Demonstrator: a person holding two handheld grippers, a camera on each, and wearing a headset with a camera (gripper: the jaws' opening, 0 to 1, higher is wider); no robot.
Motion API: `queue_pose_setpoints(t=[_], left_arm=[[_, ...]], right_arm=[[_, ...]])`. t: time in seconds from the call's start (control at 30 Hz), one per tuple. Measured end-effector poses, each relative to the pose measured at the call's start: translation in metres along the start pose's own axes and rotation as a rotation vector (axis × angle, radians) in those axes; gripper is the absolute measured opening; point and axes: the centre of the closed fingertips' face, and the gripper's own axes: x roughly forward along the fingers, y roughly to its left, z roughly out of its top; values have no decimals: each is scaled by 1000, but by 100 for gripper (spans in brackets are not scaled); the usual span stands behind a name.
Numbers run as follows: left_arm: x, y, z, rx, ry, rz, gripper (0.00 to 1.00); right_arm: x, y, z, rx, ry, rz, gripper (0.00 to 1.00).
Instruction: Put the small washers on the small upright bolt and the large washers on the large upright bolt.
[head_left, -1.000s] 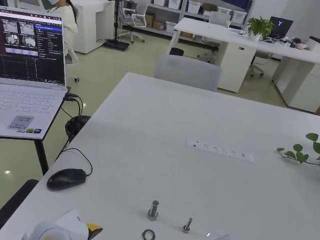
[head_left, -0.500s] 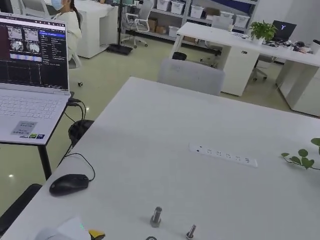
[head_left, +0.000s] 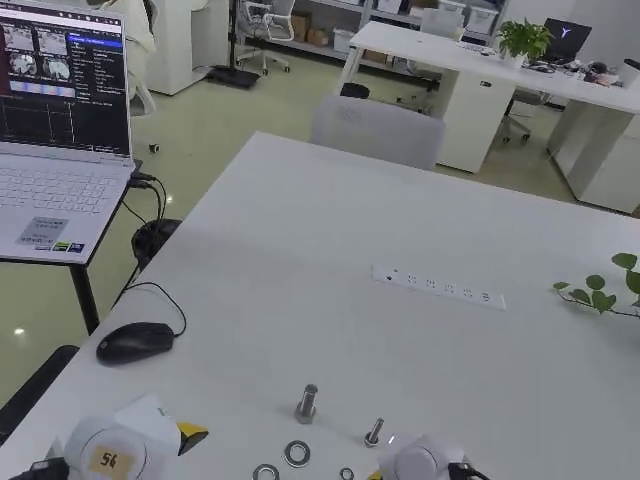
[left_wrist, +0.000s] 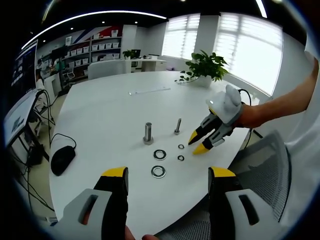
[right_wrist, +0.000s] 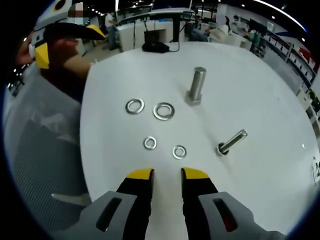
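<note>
My right gripper (right_wrist: 167, 175) hangs low over the table (right_wrist: 260, 75), jaws parted by a narrow gap and holding nothing. The two small washers (right_wrist: 150, 143) lie flat just ahead of its tips, holes up, one a little left of the gap's line and one a little right. The small bolt (right_wrist: 231, 142) stands beyond them to the right. The large bolt (right_wrist: 196, 85) is farther ahead, with the large washers (right_wrist: 164, 111) to its left. My left gripper (left_wrist: 168, 175), jaws spread wide and empty, sits well back from the lot, a large washer nearest it. I judge the right the nearer tool: the pick looks like a short reach forward and down.
</note>
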Motion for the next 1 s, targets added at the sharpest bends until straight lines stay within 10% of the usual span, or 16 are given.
queue_pose_setpoints(t=[1.0], left_arm=[[-8,-1,-3,-9,1,16,64]], right_arm=[[18,-9,21,-185,65,111,22]])
